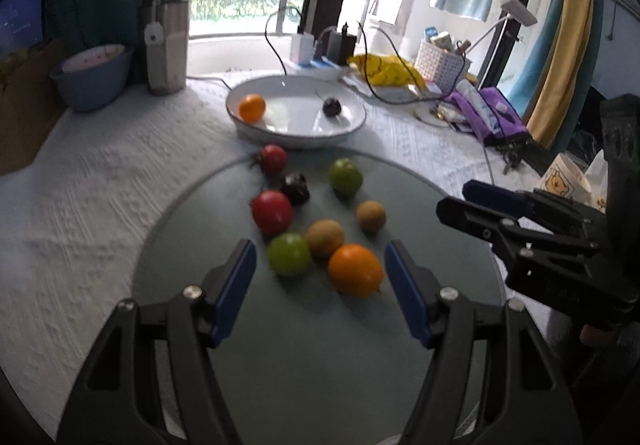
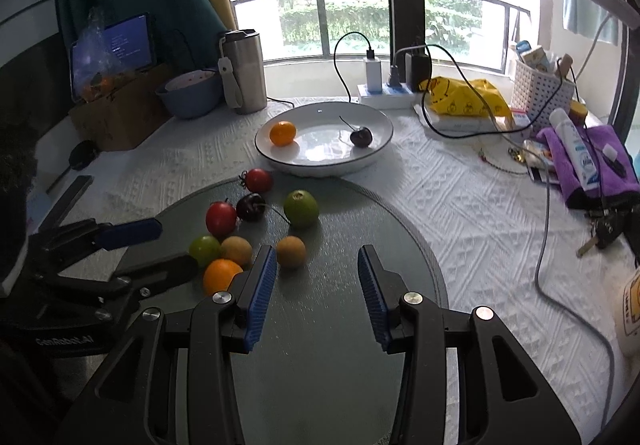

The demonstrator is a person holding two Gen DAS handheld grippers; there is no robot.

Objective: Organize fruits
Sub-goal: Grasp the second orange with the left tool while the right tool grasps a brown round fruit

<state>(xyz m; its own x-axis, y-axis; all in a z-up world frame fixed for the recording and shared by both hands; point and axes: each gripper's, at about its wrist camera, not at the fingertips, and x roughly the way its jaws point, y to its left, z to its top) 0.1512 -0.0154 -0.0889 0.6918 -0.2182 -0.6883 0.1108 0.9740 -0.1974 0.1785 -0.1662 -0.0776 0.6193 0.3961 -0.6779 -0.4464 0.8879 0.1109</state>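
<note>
Fruits still mostly loose on the round glass mat [image 1: 320, 365], only a small orange [image 1: 252, 107] and a cherry [image 1: 331, 107] in the white plate [image 1: 352, 125].

Left gripper [image 1: 320, 281] has its jaws apart around the big orange [image 1: 355, 269] and green fruit [image 1: 289, 253]; right gripper [image 2: 316, 293] is apart too, holding nothing. They look light, round and roll-prone, tomatoes probably squishy, so I'd pinch gently across the middle.

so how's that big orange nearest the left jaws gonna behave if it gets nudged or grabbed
The orange looks round and sits on a smooth glass board, so a nudge would probably send it rolling, maybe into the tan fruit it seems to touch. Its skin looks firm, so it should take a squeeze. The left gripper stands open and looks wide enough for it.
</note>
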